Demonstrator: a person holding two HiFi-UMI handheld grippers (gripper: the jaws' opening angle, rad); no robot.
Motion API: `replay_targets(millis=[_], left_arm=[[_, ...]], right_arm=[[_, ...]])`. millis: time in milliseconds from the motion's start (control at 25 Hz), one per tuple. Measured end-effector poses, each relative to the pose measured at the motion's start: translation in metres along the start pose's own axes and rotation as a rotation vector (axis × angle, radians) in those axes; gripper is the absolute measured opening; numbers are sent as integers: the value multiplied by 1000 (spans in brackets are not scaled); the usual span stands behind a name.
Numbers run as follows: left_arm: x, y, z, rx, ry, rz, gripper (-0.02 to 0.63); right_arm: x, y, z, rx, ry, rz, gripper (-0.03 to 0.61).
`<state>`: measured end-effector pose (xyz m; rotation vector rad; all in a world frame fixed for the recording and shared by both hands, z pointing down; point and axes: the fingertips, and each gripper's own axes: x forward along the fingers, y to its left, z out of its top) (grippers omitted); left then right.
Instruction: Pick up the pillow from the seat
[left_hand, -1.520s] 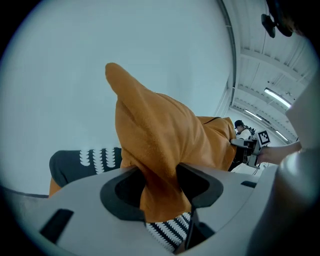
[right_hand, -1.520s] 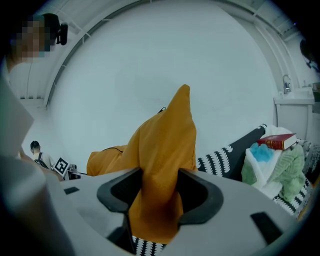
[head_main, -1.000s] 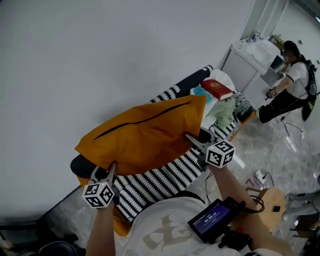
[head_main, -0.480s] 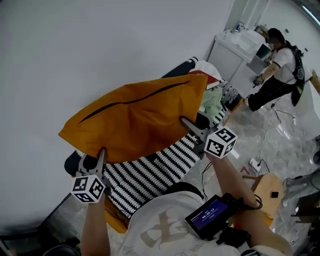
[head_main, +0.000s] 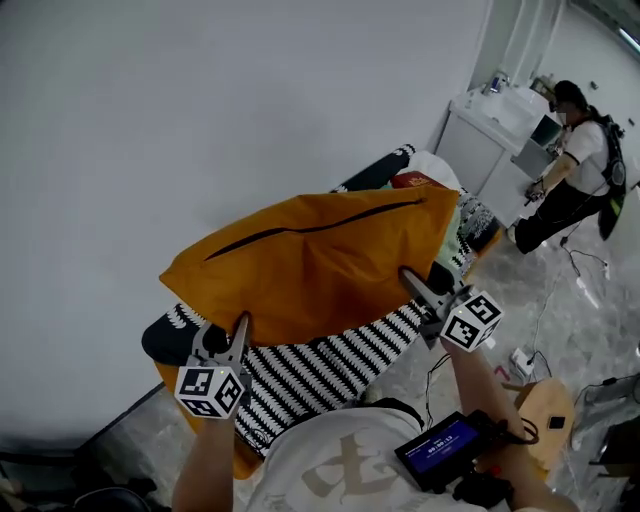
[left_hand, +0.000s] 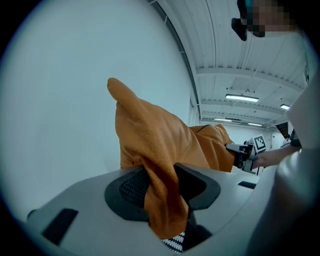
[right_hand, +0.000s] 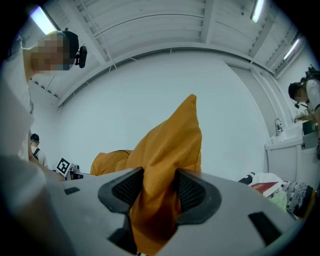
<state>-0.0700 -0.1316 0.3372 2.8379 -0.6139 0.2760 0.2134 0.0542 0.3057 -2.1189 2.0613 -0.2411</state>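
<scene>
Two tools clench one pillow (head_main: 320, 262): left tool (head_main: 240, 322), jaws just closing further, and right tool (head_main: 409, 276).

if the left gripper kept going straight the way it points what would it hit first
The orange pillow itself: the left gripper has its jaws, just closing further, pinched on its corner. Past that, probably the white wall; depth is unclear.

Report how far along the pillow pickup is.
Done: both grippers have the orange pillow pinched. The left gripper holds its near left corner, its fingers having just closed further on the fabric, and the right gripper holds the near right. In hand: the pillow hangs raised between them above the striped seat. Left: lifting it fully clear; whether its far edge is off the seat isn't visible.
</scene>
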Motion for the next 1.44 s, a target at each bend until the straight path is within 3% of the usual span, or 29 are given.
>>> replay_targets(millis=[560,1440], left_arm=[[35,-45,-7,4,-15,3,146],[55,-61,-5,17,-12,13,147]], right_arm=[[-23,-50,4,21,-18,-7,207],[-29,-79,3,36,-12,-3,206]])
